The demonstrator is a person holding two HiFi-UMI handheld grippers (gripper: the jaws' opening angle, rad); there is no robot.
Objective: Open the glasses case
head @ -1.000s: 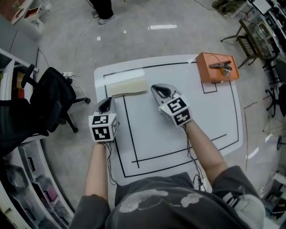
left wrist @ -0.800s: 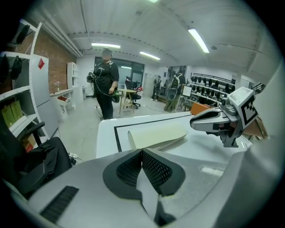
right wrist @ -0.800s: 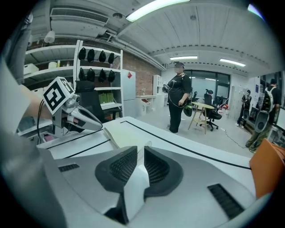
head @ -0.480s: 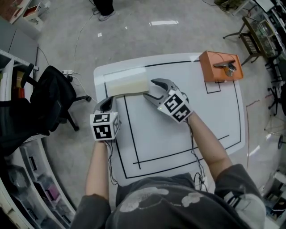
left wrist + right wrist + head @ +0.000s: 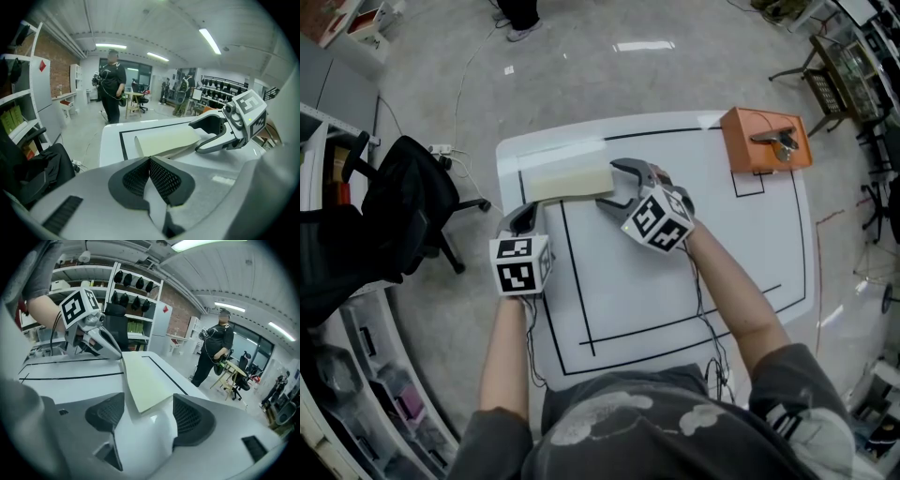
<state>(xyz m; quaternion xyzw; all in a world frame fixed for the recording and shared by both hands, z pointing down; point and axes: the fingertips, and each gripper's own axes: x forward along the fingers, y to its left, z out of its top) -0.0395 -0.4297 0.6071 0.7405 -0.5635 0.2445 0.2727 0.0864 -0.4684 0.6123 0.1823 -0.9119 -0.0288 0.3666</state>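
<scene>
Glasses case (image 5: pixel 569 180): pale cream, closed, lying flat at the upper left of the desk (image 5: pixel 675 281), long side across the frame.

Right gripper (image 5: pixel 612 184): at the case's right end, jaws opening and spread wide. In the right gripper view the end of the case sits between the two pads, neither pressing on it. Nothing held.

Left gripper (image 5: pixel 523 217): just below the case's left end, jaws closed together, empty. It looks apart from the case.

Step in hand, as I judge it, is lining up a grip on the lid.
- Catch only the lid half, not the whole body.
- Brace the left end with the left gripper, since the case looks light and likely to slide.
- Close gently, then lift about the hinge side.
</scene>
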